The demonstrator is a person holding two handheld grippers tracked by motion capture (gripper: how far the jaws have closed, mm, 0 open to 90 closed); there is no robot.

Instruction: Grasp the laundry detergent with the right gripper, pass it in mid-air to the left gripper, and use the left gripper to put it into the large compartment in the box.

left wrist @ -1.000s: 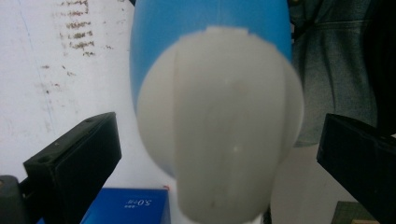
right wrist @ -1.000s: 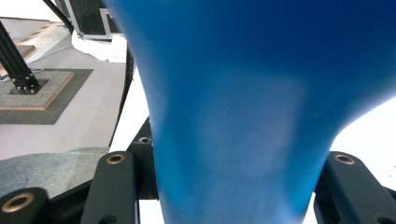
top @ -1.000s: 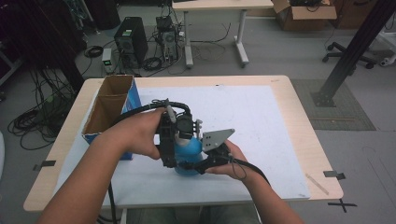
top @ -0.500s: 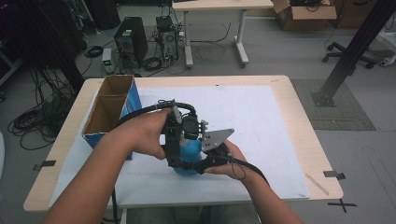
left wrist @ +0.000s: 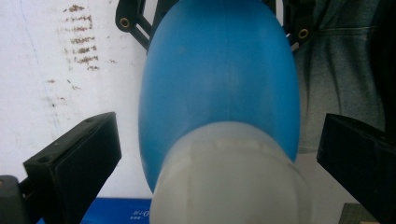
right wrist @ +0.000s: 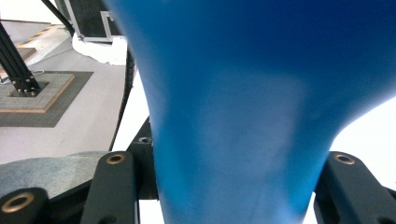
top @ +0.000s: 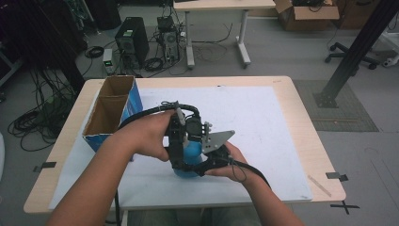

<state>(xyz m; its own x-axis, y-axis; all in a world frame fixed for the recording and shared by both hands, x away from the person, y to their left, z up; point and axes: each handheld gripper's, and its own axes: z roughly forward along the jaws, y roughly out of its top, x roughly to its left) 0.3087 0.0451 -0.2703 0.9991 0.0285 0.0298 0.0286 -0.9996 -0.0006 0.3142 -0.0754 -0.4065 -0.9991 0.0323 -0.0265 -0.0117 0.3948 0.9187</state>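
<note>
The blue plastic bottle with a white cap (top: 190, 153) is held above the white paper sheet (top: 263, 127) on the surface, near its front edge. The right tongs (right wrist: 233, 186) grip its narrow part. The left tongs (left wrist: 210, 154) stand open around the cap, not touching it.

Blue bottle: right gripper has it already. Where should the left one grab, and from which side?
Probably the white cap. In the left gripper view the left gripper has open jaws either side of the cap, not touching. The right gripper is shut on the blue bottle at its narrow waist. So come in along the bottle's axis from the cap end; the cap's round sides suit opposed pads.
</note>
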